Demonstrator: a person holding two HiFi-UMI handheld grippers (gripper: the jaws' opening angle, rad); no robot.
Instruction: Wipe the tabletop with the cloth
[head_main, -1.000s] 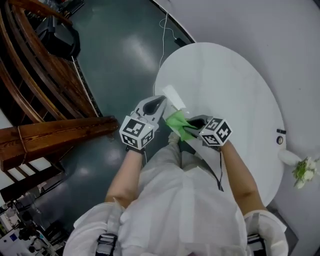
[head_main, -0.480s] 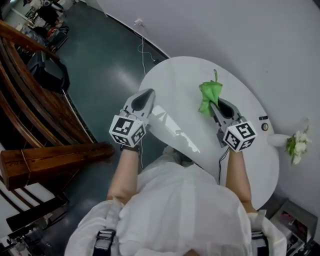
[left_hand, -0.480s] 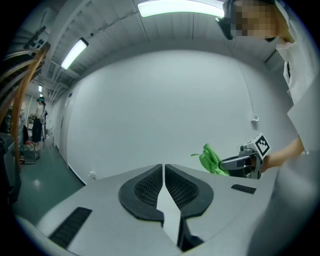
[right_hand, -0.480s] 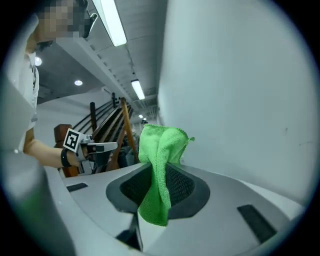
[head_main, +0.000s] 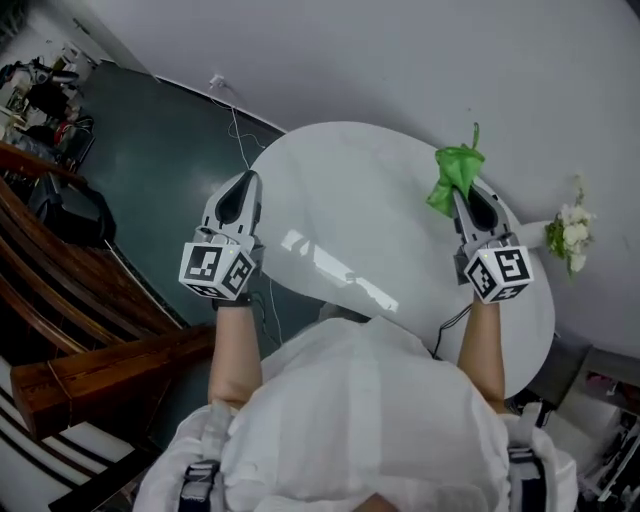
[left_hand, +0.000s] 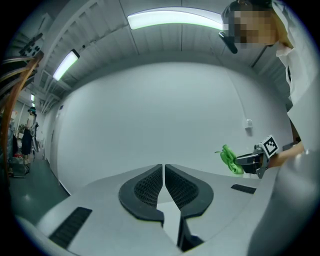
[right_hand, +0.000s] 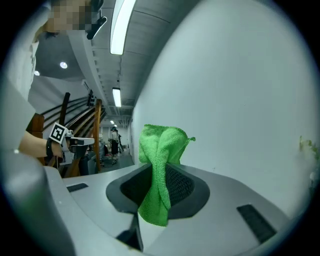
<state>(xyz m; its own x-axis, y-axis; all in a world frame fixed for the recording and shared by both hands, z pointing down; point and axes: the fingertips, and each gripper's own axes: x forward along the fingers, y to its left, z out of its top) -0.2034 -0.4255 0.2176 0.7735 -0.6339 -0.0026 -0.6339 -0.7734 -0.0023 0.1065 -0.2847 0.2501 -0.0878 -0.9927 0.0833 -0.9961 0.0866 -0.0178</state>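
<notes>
Green cloth (head_main: 453, 172) pinched in right tongs (head_main: 464, 196), carried farther right, left tongs (head_main: 245, 184) (empty) pressed together

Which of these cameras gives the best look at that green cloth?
The right gripper view: the green cloth fills the middle, clamped in the right gripper, its weave visible. The head view shows it small at that gripper's tip; the left gripper view, only a distant green scrap.

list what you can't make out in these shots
- Head view: the white shirt hides the near edge of the table.
- Right gripper view: the right gripper fills the bottom with its own body and no tabletop shows, so whether the cloth touches it is unclear.
- Head view: the flowers are too small to tell what holds them.
</notes>
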